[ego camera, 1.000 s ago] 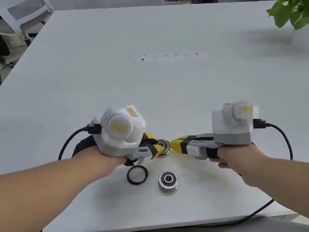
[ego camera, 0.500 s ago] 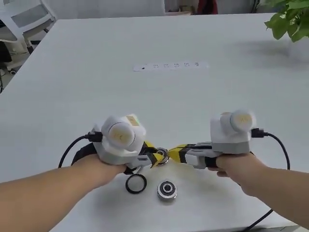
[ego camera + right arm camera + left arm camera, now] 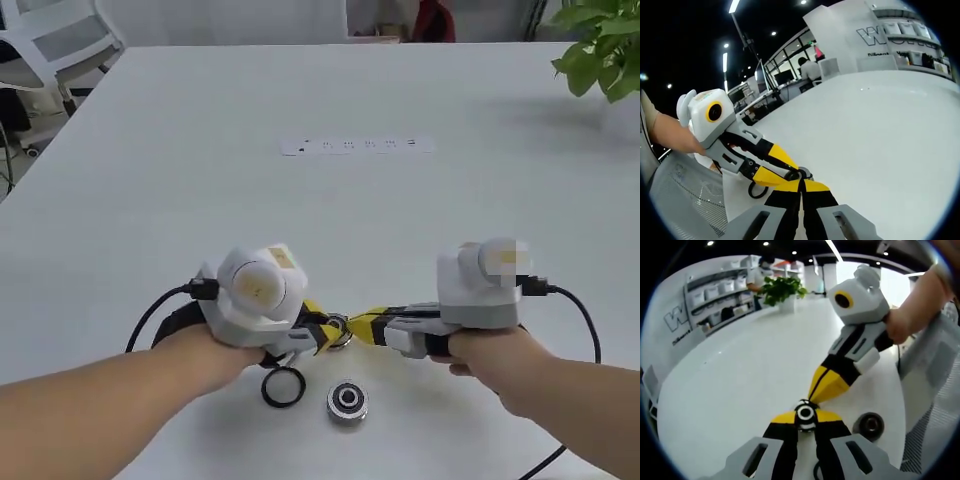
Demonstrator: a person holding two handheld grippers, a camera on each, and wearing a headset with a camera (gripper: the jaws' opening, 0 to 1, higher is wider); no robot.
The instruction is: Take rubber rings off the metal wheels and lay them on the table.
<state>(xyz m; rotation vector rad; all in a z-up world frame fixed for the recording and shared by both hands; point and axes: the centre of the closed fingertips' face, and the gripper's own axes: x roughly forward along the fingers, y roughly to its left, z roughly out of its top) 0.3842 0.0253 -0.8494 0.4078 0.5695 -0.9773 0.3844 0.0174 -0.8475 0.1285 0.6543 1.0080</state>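
Observation:
My left gripper (image 3: 322, 332) is shut on a small metal wheel (image 3: 336, 328) and holds it just above the table. In the left gripper view the wheel (image 3: 805, 415) sits between my yellow tips, with a black rubber ring around it. My right gripper (image 3: 356, 325) comes in from the right, its jaws shut, and its tips (image 3: 816, 392) pinch at the wheel's rim. In the right gripper view my right gripper (image 3: 801, 181) meets the wheel (image 3: 804, 175). A loose black rubber ring (image 3: 283, 387) lies flat on the table, beside a bare metal wheel (image 3: 346, 400).
The white table (image 3: 330, 220) stretches far ahead, with a white power strip (image 3: 358, 145) near its middle. A green plant (image 3: 600, 50) stands at the far right corner and a chair (image 3: 50, 50) at the far left. Black cables (image 3: 155, 310) trail from both grippers.
The head camera has shifted slightly. Both grippers stay joined at the held wheel, and the loose ring and bare wheel have not moved.

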